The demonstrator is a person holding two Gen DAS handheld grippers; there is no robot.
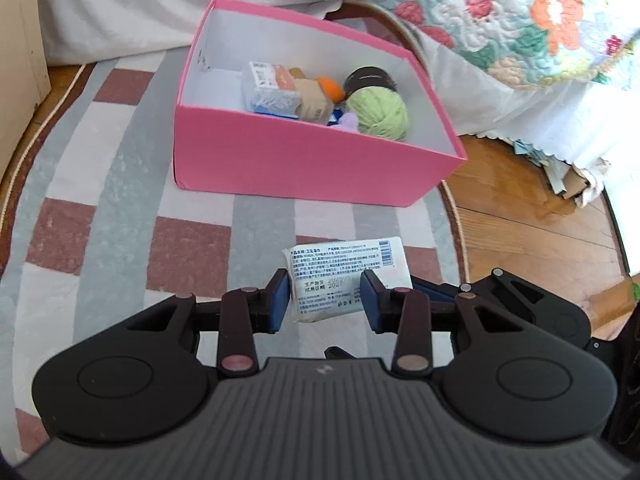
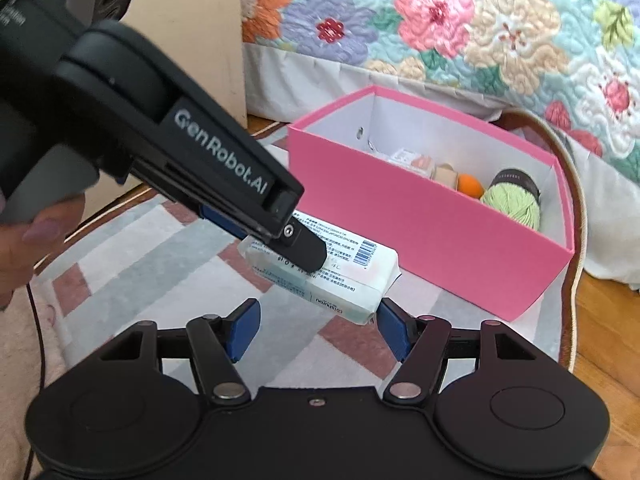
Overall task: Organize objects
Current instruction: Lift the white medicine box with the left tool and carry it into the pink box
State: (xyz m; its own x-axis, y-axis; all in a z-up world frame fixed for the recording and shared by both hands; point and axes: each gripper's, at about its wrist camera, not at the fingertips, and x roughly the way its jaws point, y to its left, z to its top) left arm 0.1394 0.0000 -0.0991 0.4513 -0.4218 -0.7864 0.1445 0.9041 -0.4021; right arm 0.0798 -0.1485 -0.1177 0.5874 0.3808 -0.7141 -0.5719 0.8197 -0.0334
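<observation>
A white pack of wipes (image 1: 344, 276) with printed text hangs above the striped rug, with my left gripper (image 1: 326, 300) shut on it. In the right wrist view the same pack (image 2: 340, 280) sits in the left gripper (image 2: 296, 248), which reaches in from the upper left. My right gripper (image 2: 318, 330) stands open just below the pack's near end; its right pad is close to the pack's corner and its left pad is apart from it. Beyond stands an open pink box (image 1: 300, 168) holding a green yarn ball (image 1: 378, 114), an orange ball (image 1: 332, 88), a clear plastic case (image 1: 268, 88) and other small items.
The box rests on a grey, white and brown rug (image 1: 100, 200). A bed with a floral quilt (image 1: 520, 12) and white skirt runs behind it. Wood floor (image 1: 520, 208) lies to the right, and a pale cabinet (image 2: 192, 40) stands at the left. A person's hand (image 2: 24, 240) holds the left gripper.
</observation>
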